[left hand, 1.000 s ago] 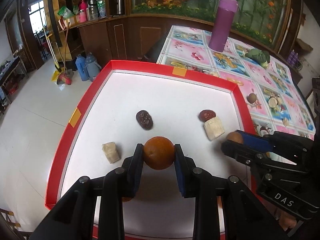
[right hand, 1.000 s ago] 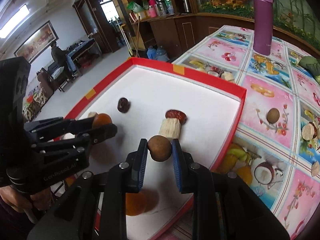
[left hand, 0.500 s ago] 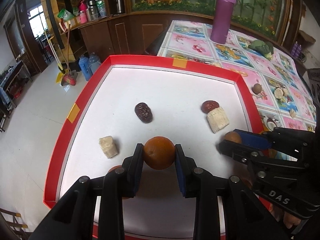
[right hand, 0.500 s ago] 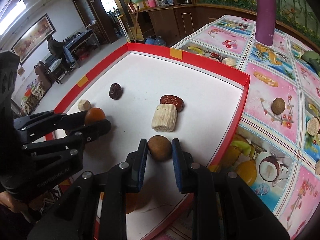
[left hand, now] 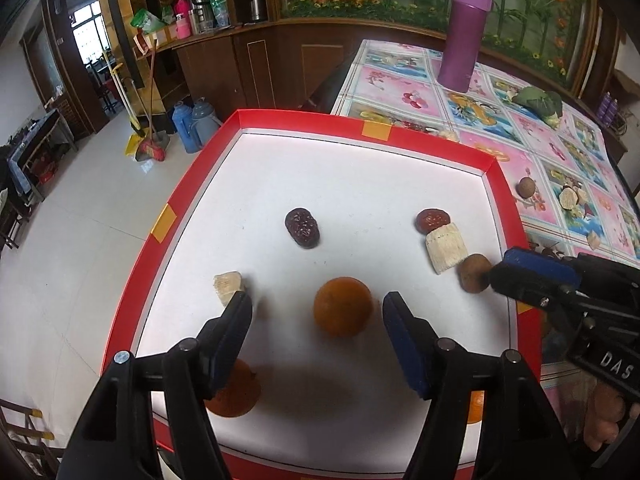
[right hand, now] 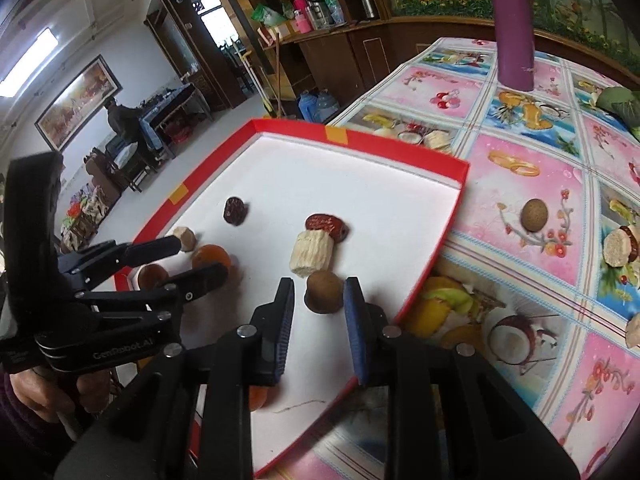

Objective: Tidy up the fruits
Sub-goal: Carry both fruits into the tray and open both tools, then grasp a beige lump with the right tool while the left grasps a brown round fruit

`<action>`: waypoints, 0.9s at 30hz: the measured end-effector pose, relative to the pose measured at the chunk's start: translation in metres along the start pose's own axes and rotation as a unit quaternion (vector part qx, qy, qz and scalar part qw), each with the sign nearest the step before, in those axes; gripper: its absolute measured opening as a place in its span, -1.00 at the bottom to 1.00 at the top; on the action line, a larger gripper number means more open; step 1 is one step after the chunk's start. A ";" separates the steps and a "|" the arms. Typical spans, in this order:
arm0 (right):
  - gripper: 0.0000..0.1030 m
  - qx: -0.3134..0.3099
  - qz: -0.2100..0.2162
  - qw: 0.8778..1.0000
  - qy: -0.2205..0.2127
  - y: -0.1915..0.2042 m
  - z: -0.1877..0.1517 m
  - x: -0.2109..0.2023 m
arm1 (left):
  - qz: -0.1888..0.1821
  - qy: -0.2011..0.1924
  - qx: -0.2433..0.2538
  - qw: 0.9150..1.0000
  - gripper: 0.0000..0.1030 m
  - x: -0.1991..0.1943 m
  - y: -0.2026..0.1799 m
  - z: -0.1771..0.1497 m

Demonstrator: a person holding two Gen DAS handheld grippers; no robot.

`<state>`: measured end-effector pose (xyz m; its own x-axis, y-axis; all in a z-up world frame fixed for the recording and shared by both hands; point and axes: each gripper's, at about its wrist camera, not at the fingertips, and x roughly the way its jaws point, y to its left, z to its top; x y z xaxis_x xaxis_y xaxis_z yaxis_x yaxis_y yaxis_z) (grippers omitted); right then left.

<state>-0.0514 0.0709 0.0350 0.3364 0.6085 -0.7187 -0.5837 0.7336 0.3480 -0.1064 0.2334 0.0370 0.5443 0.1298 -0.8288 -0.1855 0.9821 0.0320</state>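
The counter (right hand: pixel 532 184) has a bright cloth with fruit pictures on it. A tall purple bottle (left hand: pixel 464 36) stands far back on the counter.

A big red tray (left hand: pixel 192 196) with a white floor sits on the near part of the counter. The fruits lie in it.

The left tongs (left hand: pixel 316 322) hang over the near part of the tray. Their two fingers are wide apart. The right tongs (right hand: pixel 318 306) are at the right side of the tray, near its red wall. Their fingers are apart too, but only a little.

An orange (left hand: pixel 342 306) sits on the white floor between the left fingers. It touches neither one. A second orange (left hand: pixel 236 394) lies nearer, partly hidden under the left finger. A third orange (left hand: pixel 474 406) peeks out by the right finger.

A pale chunk (left hand: pixel 445 249) lies on the right side of the tray. A red date (left hand: pixel 432 220) touches its far end. A small brown round fruit (right hand: pixel 324 292) sits between the right tongs' fingers, just beside the pale chunk. It rests on the tray floor, with a small gap on each side.

A dark wrinkly date (left hand: pixel 303 227) lies in the middle of the tray. A small pale chunk (left hand: pixel 227 288) lies on the left, by the tip of the left finger.

Out on the cloth, a brown round fruit (right hand: pixel 534 215) lies well apart from the tray.
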 end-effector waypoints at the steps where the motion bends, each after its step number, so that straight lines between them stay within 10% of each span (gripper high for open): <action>1: -0.46 0.003 -0.001 1.000 -0.003 -0.004 0.000 -0.003 | 0.000 -0.002 0.000 1.000 0.32 -0.002 -0.002 0.001; 18: -0.46 0.121 -0.097 0.985 -0.079 -0.135 -0.021 -0.098 | -0.061 -0.030 0.099 0.993 0.32 -0.030 -0.121 0.019; 27: -0.46 0.143 -0.160 0.976 -0.041 -0.191 -0.050 -0.118 | -0.082 -0.006 0.146 0.986 0.32 -0.015 -0.177 0.018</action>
<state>-0.0163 -0.1561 0.0234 0.5330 0.3481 -0.7712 -0.2133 0.9373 0.2757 -0.0667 0.0603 0.0539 0.5579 -0.0335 -0.8292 0.1473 0.9873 0.0592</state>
